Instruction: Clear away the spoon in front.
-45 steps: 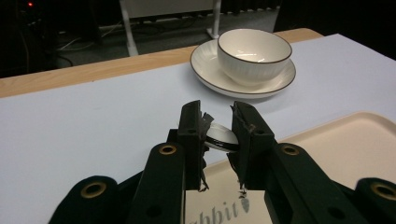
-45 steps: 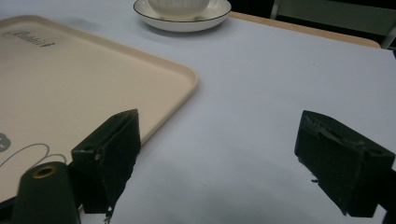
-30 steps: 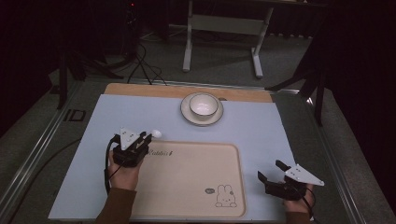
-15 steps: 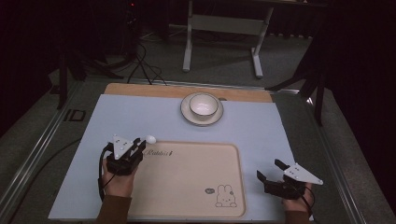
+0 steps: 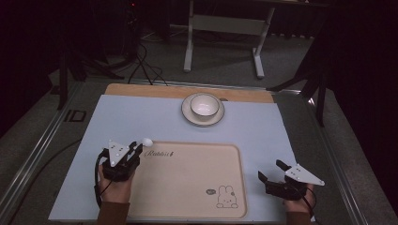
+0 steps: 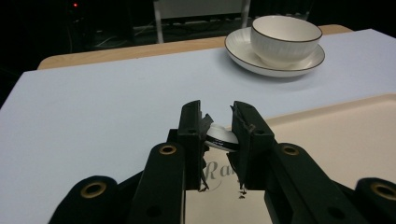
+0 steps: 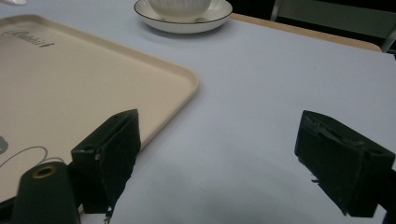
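A: Drawn back toward the tray's near-left corner, the left gripper (image 5: pixel 136 149) has carried the spoon (image 5: pixel 146 141) off its earlier spot; its jaws are clenched on the handle, the white bowl end just over the tray's (image 5: pixel 187 213) left rim.

B: Keep it level, I'd judge. Right gripper (image 5: pixel 271 172), beside the tray's right edge, gapes empty. Beyond the tray: cup (image 5: pixel 203 105) on saucer (image 5: pixel 188 116).

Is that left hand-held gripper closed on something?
Yes. The left hand-held gripper is shut on a small white spoon, pinched between its jaws.
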`<state>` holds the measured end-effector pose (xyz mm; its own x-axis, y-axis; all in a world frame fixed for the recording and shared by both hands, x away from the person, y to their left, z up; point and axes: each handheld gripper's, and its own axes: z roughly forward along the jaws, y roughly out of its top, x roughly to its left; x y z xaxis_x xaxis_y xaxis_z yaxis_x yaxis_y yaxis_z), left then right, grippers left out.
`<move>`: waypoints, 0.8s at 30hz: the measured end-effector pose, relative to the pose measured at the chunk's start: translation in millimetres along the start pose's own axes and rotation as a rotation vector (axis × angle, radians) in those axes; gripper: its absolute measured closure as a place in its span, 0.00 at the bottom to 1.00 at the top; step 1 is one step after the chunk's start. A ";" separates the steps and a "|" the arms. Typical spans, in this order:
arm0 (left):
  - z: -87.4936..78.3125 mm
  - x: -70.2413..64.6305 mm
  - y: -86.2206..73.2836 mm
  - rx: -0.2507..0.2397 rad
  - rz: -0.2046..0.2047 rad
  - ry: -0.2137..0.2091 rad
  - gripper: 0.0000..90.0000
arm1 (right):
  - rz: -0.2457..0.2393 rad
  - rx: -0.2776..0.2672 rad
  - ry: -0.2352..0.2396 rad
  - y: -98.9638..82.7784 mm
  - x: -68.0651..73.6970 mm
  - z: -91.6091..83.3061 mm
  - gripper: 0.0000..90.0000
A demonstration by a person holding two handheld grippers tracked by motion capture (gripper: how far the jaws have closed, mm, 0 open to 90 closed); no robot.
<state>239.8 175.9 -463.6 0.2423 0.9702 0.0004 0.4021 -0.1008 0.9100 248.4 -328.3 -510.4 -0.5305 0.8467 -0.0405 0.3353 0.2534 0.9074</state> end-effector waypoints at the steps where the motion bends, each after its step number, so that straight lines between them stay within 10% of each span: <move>1: -0.4 0.0 -1.5 0.002 -0.008 0.001 0.83 | 0.000 -0.001 0.000 0.0 -0.2 0.0 0.16; 13: 2.9 0.4 -19.5 0.017 -0.082 -0.001 0.83 | 0.001 0.000 -0.003 -0.1 0.1 0.2 0.16; 24: 3.8 -9.6 -35.4 0.074 -0.060 0.044 0.82 | 0.002 0.000 -0.004 -0.3 -0.2 0.2 0.16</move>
<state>226.6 169.3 -497.4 0.1776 0.9835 -0.0337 0.4793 -0.0565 0.8759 248.5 -328.5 -510.7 -0.5266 0.8492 -0.0406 0.3361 0.2518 0.9075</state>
